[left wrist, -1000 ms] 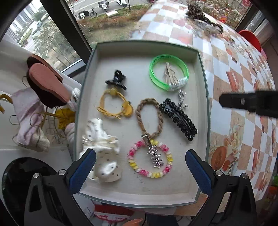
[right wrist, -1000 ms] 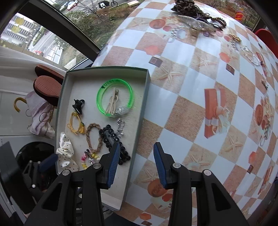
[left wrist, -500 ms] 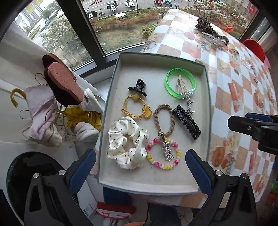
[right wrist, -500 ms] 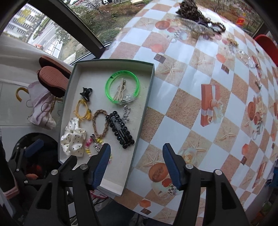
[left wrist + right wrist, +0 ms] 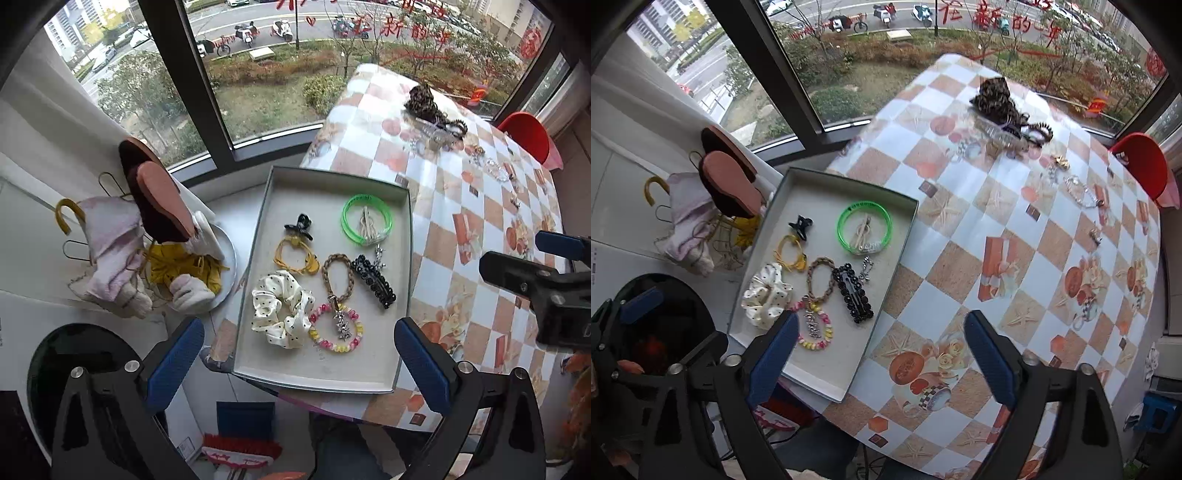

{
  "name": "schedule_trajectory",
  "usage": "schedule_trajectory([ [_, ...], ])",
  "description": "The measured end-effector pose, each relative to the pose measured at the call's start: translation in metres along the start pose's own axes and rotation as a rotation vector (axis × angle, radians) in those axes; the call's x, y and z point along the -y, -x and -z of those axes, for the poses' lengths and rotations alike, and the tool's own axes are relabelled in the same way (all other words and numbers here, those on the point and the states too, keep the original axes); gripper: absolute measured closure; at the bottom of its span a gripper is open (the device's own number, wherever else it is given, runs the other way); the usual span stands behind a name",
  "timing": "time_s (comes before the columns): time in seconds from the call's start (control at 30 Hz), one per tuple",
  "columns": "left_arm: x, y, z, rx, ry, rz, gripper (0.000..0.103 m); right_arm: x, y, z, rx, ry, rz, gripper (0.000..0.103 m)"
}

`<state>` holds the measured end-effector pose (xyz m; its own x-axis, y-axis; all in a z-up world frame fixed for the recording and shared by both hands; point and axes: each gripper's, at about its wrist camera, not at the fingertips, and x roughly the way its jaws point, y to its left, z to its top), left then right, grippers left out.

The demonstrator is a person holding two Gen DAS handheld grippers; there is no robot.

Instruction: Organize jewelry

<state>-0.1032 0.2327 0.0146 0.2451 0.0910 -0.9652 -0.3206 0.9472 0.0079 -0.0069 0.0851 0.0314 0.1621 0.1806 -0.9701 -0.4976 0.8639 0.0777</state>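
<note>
A grey tray (image 5: 369, 373) (image 5: 827, 376) sits at the table's left edge. It holds a green bangle (image 5: 365, 219) (image 5: 864, 228), a black beaded clip (image 5: 373, 280) (image 5: 852, 293), a white dotted scrunchie (image 5: 280, 308) (image 5: 766, 295), a pink and yellow bead bracelet (image 5: 337, 328), a braided band (image 5: 338, 275) and a yellow tie (image 5: 295, 254). My left gripper (image 5: 299, 365) is open and empty, high above the tray. My right gripper (image 5: 881, 354) is open and empty, above the tray's right rim.
More jewelry lies on the checkered tablecloth's far side: a dark pile (image 5: 1001, 103) and loose pieces along the right (image 5: 1078, 192). A rack with slippers and cloths (image 5: 147, 229) stands left of the tray. A red chair (image 5: 1141, 162) is at the back right.
Both grippers have risen and drawn back from the tray, so it looks smaller. The right gripper's jaws have opened wider. The items in the tray have not moved.
</note>
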Motion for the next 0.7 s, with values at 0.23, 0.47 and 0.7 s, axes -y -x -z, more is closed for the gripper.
schedule_trajectory([
  [0.23, -0.001, 0.032, -0.003, 0.027, 0.017, -0.017, 0.0, -0.006, 0.032, -0.001, 0.044, 0.01, 0.006, 0.0],
  [0.47, -0.005, 0.055, -0.003, 0.048, 0.033, -0.051, 0.0, -0.003, 0.053, -0.003, 0.068, -0.001, -0.002, 0.0],
  [0.7, -0.003, 0.059, -0.002, 0.052, 0.036, -0.057, 0.0, 0.0, 0.053, -0.001, 0.055, -0.015, -0.006, 0.0],
])
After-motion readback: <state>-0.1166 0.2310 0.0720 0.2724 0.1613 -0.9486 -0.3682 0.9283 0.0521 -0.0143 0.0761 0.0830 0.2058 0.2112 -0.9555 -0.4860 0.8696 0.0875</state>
